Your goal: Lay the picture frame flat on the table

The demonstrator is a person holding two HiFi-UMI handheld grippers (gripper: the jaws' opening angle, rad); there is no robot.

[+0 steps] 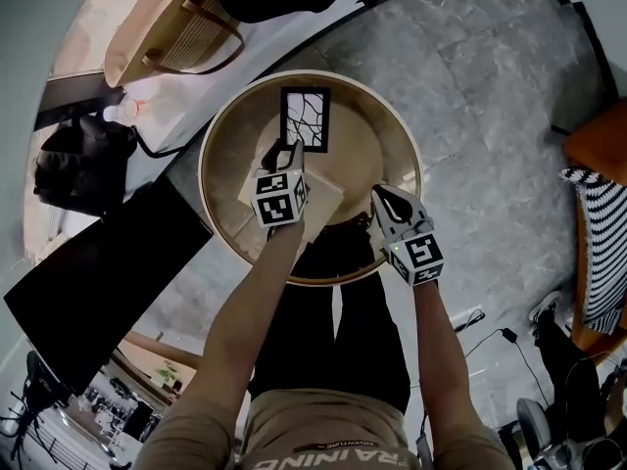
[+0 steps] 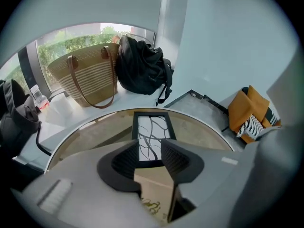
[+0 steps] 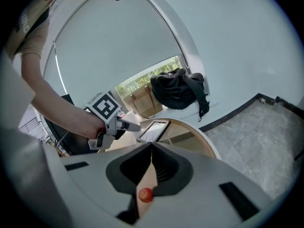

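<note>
Black-rimmed rectangular picture frame (image 2: 151,132) was found flat just beyond left gripper (image 2: 149,148) | jaws were held apart, unclamped | right gripper (image 3: 151,148) jaws were pressed together

Your shirt (image 1: 323,450) carries large pale letters, upside down to the head camera and cut off by the picture's lower edge, reading roughly "RAINING". A smaller line beside them seems to read "ADVENTURE".

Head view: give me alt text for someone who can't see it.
A black picture frame lies on a round wooden table. The person's left gripper, open, hovers over a tan box just short of it; the right gripper, shut, is by the table's near edge.
</note>
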